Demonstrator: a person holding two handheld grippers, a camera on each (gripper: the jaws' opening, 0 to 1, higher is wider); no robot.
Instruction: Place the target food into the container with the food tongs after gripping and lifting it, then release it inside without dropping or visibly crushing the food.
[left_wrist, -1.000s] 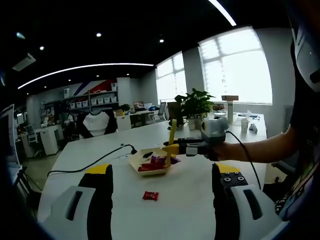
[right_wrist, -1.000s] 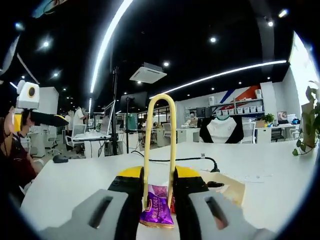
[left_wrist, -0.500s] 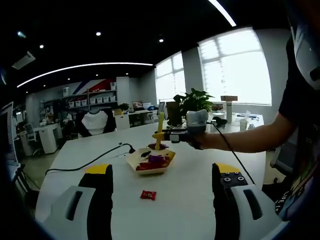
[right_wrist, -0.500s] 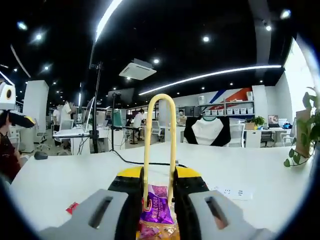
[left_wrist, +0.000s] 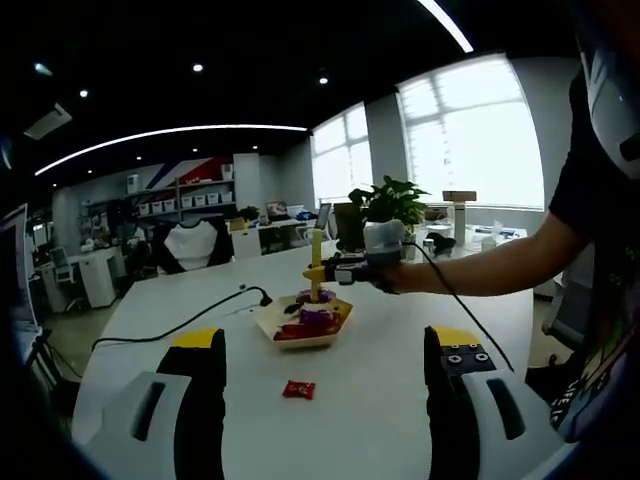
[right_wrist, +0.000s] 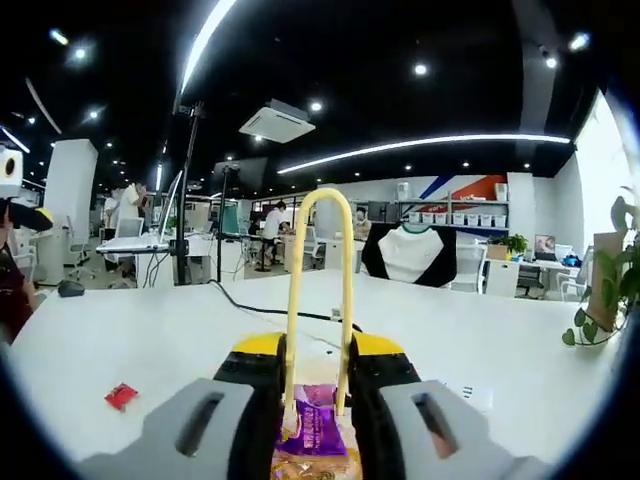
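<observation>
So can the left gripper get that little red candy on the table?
Probably yes. The red candy lies alone on the white table, just ahead between the left gripper's open jaws, with nothing in the way. The right gripper is busy over the tray.

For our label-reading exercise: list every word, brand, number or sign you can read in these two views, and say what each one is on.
No text can be read in either view.
Purple snack packet held in the yellow food tongs: has print, too blurred to read.
Red packet lying on the white table: too small to read.
Red and blue stripe on the far wall: a graphic, no letters legible.
</observation>
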